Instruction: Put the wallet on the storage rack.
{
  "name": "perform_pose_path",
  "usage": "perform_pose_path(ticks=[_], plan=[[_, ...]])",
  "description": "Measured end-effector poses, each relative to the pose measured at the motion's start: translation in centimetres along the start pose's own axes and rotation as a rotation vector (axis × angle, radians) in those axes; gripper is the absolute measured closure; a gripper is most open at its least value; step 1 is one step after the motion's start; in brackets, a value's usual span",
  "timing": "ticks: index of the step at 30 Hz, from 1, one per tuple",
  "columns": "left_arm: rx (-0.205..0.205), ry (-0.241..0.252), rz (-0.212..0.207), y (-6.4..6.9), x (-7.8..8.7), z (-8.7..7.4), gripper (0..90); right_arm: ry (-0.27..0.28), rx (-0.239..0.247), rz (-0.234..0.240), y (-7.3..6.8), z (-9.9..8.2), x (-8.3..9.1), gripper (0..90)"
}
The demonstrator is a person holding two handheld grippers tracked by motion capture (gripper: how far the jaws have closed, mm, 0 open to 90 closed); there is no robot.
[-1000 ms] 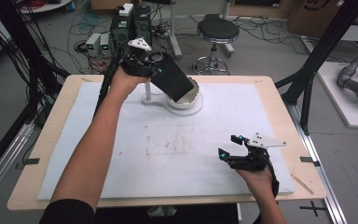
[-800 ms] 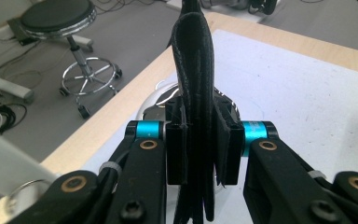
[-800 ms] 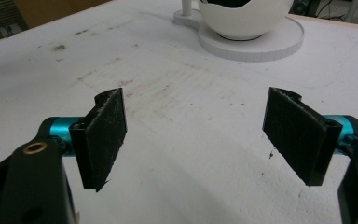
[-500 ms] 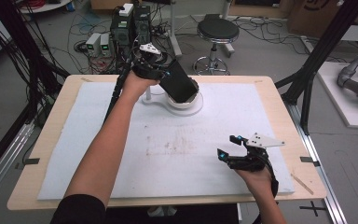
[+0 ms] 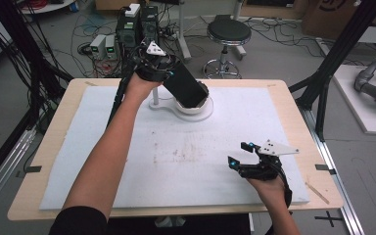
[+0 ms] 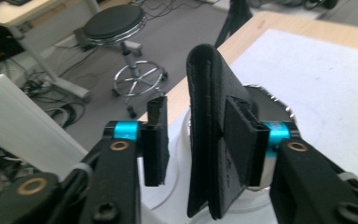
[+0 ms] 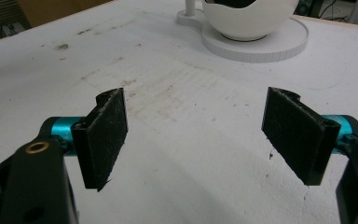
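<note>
Left tongs [image 5: 186, 81]: up at the far side of the counter, over the white stand, and there's a gap showing in the left gripper view between the near pad and the black item. The jaws are parted, not clamped.
Black item [image 6: 209, 140]: a flat, dark, wallet-like piece, standing on edge between the left jaws and resting against one pad [image 6: 242, 140]; the other pad [image 6: 156, 142] stands just clear of it. From the high view it's tilted, its lower end in the white bowl [image 5: 192, 105]. Whether it's a wallet or a case, hard to call from here.
White stand [image 5: 164, 105]: a round base with a bowl on it and a short post beside, far centre of the white mat [image 5: 176, 161].
Right tongs [image 5: 242, 155]: down at the near right of the counter [image 5: 44, 161], spread wide with nothing between them, mat showing through the gap in the right gripper view.
Right hand [image 5: 267, 181]: low over the mat's near edge, wrapped around the gripper body.
Mat surface: some brownish smudges around the middle.
Behind the counter: a black round stool [image 5: 228, 32] and cables on the floor.
</note>
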State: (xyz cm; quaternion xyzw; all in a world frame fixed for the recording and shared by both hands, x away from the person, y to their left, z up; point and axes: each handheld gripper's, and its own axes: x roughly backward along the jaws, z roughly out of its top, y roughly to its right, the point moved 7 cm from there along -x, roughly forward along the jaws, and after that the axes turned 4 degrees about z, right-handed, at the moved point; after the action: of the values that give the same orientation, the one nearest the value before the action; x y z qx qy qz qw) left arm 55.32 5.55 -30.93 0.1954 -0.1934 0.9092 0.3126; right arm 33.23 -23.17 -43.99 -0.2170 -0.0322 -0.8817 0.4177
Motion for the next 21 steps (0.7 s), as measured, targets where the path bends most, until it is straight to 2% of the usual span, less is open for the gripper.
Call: perform_pose_path(ticks=[4,9,11,14,16,21], plan=[[-0.031,-0.009,0.029,0.3,-0.7,-0.1,71.9,-0.003,-0.002,0.001,-0.1,0.0,-0.1,23.0],[-0.081,-0.028,0.102,0.0,-1.6,-0.4,72.4,-0.009,0.001,0.010,-0.1,-0.1,-0.3,23.1],[-0.073,-0.032,0.105,0.0,-1.8,-0.5,71.3,-0.010,0.002,0.010,-0.1,-0.1,-0.3,23.1],[-0.047,-0.021,0.080,-0.3,-1.7,-0.5,68.7,-0.010,-0.002,0.004,0.0,-0.1,-0.3,23.0],[-0.008,-0.001,0.053,-0.4,-1.4,-0.4,57.9,-0.010,0.004,0.000,0.1,-0.1,-0.3,22.8],[0.026,0.032,0.026,-0.6,0.0,-0.2,49.2,-0.010,-0.003,-0.002,0.2,-0.1,-0.3,22.8]])
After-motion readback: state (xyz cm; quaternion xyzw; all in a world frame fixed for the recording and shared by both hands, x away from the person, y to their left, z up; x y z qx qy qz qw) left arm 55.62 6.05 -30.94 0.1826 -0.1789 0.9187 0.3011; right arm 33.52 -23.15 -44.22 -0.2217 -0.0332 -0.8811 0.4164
